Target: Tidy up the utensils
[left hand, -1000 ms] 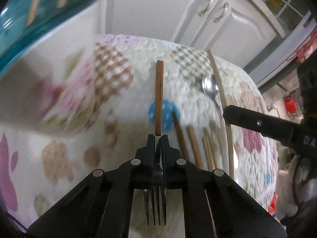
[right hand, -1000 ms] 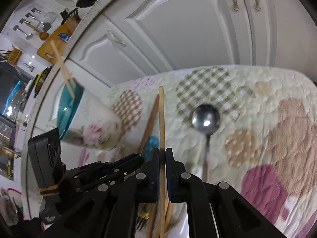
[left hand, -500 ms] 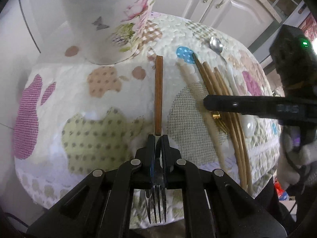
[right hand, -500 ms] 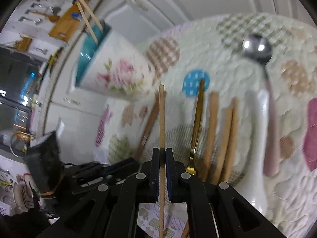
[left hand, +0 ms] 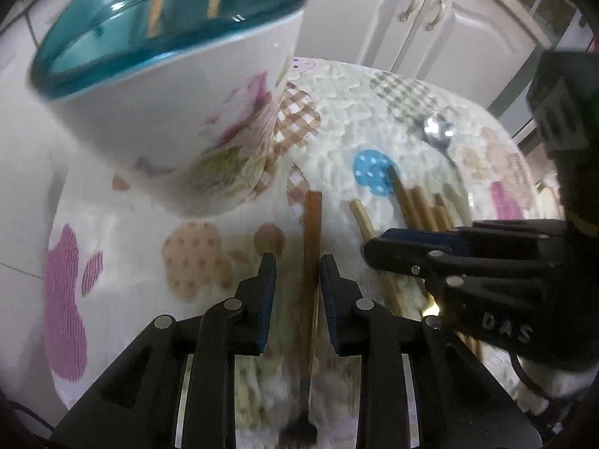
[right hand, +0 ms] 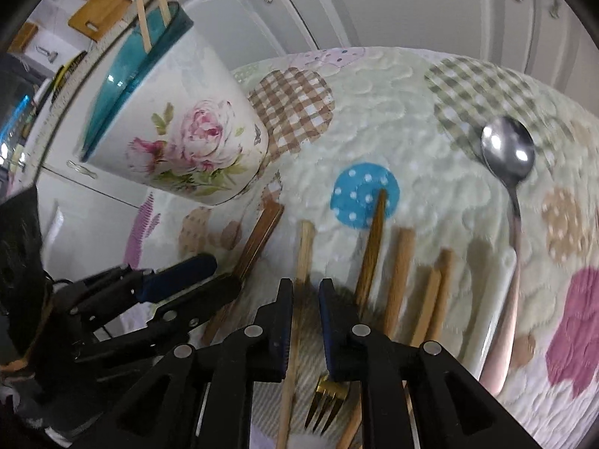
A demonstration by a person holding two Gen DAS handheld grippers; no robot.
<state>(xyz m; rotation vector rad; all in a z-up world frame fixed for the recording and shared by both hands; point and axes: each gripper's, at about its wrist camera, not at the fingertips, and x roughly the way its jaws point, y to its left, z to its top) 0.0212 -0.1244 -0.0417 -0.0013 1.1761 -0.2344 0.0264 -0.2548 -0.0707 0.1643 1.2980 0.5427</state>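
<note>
My left gripper (left hand: 297,273) and right gripper (right hand: 305,299) stand parted, holding nothing; I should centre the brown-handled fork (left hand: 311,254) before closing.

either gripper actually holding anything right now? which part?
Nothing held. Left gripper is open, the dark wooden-handled fork lying loose between its fingers. Right gripper is open around the pale wooden chopstick, no pinch.

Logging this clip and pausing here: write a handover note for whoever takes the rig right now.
Left tongs: open, straddling the brown-handled fork on the cloth.
Right tongs: open, straddling a pale chopstick.
Done: the floral cup stands beyond them with two chopsticks inside.
Left on the cloth: that fork, that chopstick, the gold fork, the spoon, loose chopsticks. All probably go in the cup.
</note>
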